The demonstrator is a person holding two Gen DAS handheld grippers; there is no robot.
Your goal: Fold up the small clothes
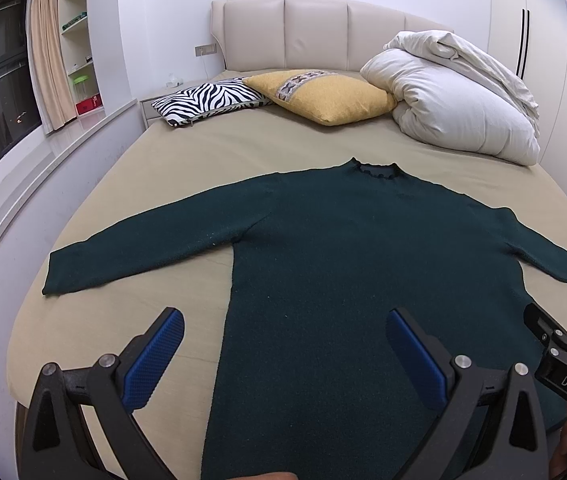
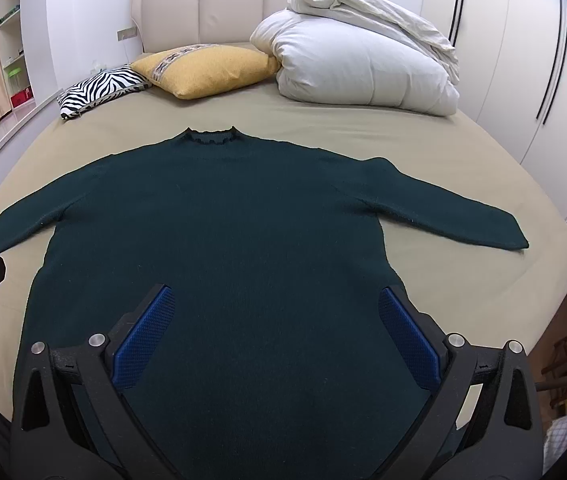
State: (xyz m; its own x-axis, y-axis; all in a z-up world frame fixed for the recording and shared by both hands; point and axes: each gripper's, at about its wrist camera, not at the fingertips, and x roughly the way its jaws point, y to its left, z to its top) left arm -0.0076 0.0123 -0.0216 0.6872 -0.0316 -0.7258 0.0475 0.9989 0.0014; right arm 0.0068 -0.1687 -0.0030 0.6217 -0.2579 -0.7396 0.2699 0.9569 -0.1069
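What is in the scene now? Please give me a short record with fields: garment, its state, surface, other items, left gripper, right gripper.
garment: dark green sweater, long sleeves
state: spread flat, both sleeves out to the sides, collar toward the headboard, not yet folded
surface: bed with beige sheet
other items: zebra pillow, yellow pillow, rolled white duvet, all beyond the collar
left gripper: open, holds nothing, over the sweater's lower left edge
right gripper: open, holds nothing, over the sweater's lower body
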